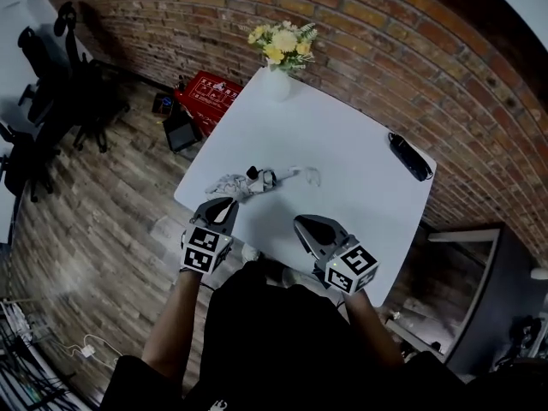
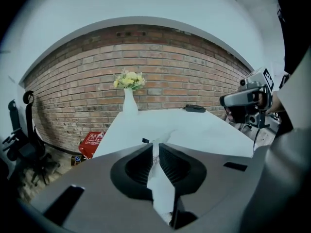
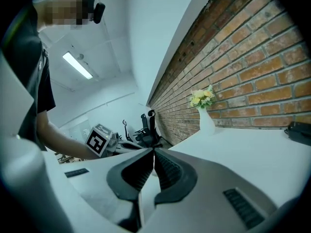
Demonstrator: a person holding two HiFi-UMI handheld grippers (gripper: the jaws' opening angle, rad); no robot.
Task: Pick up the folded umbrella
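Note:
The folded umbrella [image 1: 255, 181], pale and patterned with a black handle end, lies near the front left of the white table [image 1: 360, 178]. My left gripper [image 1: 228, 205] hovers just short of it at the table's near edge, jaws shut with nothing between them. In the left gripper view the jaws [image 2: 155, 145] meet, and only a black bit of the umbrella [image 2: 145, 141] peeks over them. My right gripper [image 1: 300, 223] sits to the right of the umbrella, over the front edge, also shut and empty. In the right gripper view its tips [image 3: 153, 151] touch.
A white vase of yellow flowers [image 1: 280, 54] stands at the table's far corner. A black case [image 1: 409, 157] lies by the right edge. On the wooden floor to the left are a red box [image 1: 208, 97] and office chairs [image 1: 51, 67]. A brick wall runs behind.

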